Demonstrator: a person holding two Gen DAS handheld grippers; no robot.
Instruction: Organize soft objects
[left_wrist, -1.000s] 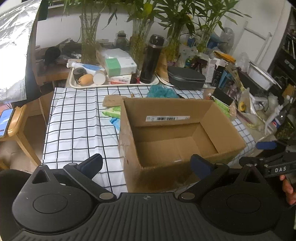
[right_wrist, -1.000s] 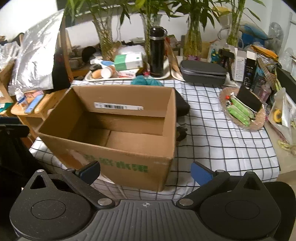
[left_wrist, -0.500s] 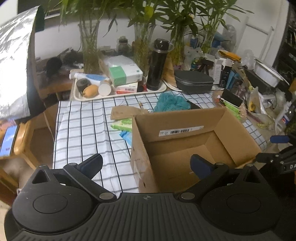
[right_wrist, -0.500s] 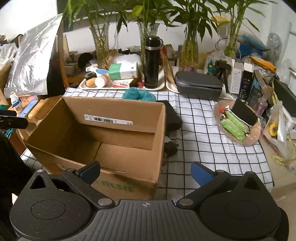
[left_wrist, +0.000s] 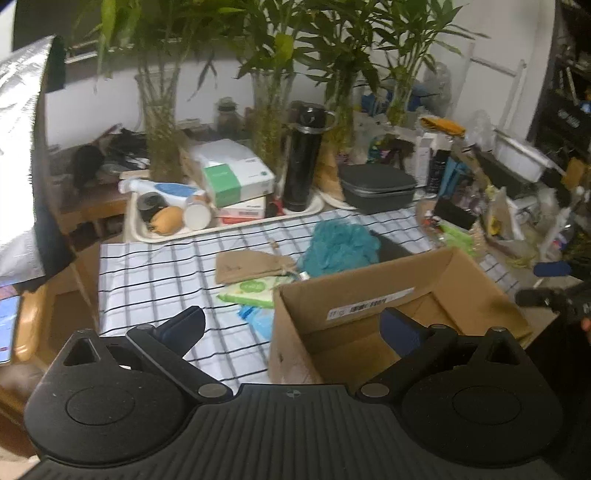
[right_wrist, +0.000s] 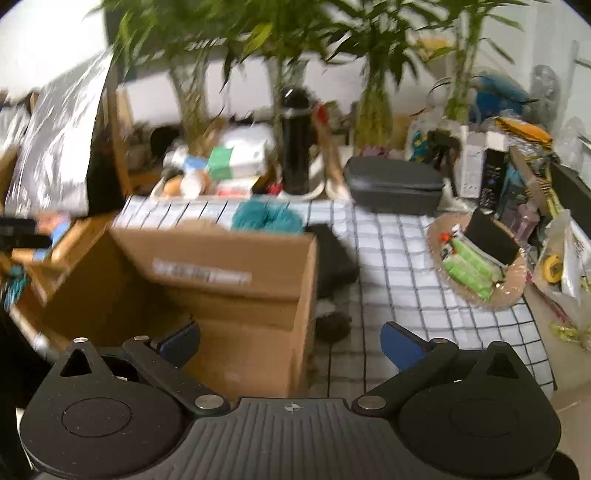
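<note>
An open, empty cardboard box (left_wrist: 391, 314) stands on the checked tablecloth (left_wrist: 155, 280); it also shows in the right wrist view (right_wrist: 207, 280). Behind it lie a teal fluffy bundle (left_wrist: 340, 247) (right_wrist: 266, 218), a brown pouch (left_wrist: 251, 266), a green wipes pack (left_wrist: 251, 290) and a blue item (left_wrist: 258, 321). A black soft object (right_wrist: 332, 258) lies right of the box. My left gripper (left_wrist: 293, 328) is open and empty, near the box's left front corner. My right gripper (right_wrist: 290, 341) is open and empty, at the box's right front corner.
A white tray (left_wrist: 229, 221) with boxes, a black flask (left_wrist: 304, 155) and glass vases of bamboo (left_wrist: 159, 122) line the table's back. A dark case (left_wrist: 376, 188) and a round basket (right_wrist: 480, 266) with green packs sit at the right. A wooden side table (left_wrist: 44, 314) stands left.
Both grippers have drawn back and lifted, with views tilting up. The left view has swung left, so the box sits further right. Both stay open.
</note>
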